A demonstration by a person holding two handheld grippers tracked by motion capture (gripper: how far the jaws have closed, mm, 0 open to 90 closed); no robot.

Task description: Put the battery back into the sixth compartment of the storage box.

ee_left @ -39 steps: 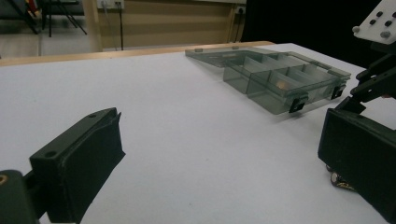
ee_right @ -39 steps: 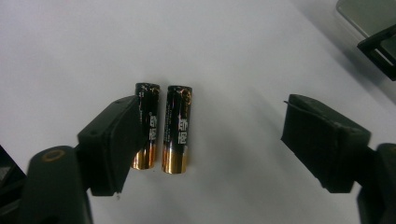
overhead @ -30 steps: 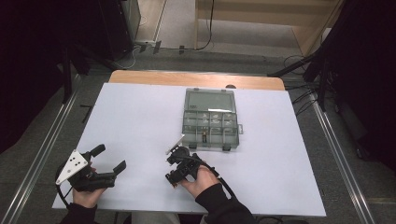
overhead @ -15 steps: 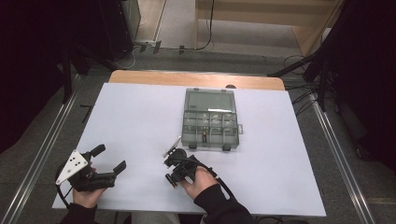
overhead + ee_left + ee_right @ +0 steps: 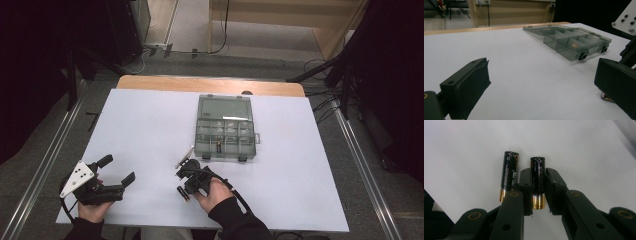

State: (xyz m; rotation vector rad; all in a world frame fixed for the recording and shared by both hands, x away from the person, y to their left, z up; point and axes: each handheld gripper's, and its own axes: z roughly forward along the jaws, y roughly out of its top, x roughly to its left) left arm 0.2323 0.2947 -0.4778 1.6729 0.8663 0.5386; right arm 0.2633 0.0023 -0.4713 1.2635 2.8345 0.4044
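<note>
Black cylindrical batteries with gold-coloured ends are seen in the high view as one small dark piece [image 5: 183,193] lying on the white counter [image 5: 140,130], near the front-left corner of the translucent grey plastic compartment box [image 5: 226,135], whose lid is laid open flat behind it. The right gripper [image 5: 184,186] is held down over that piece, well in front of the box. The left gripper [image 5: 116,170] is rested far to the left of the box, with its jaws spread apart and nothing between them.

In the left gripper view, the compartment box [image 5: 571,41] is seen across the counter beyond the two widely parted black jaws, and a bit of a battery [image 5: 607,97] is glimpsed at the lower right, nearer than the box.

In the right gripper view, one battery [image 5: 537,182] is clamped between the pads of the right gripper [image 5: 538,176], whose jaws have just been closing. A second battery [image 5: 509,176] is laid on the counter just beside the clamped one, parallel to it and outside the jaws.
</note>
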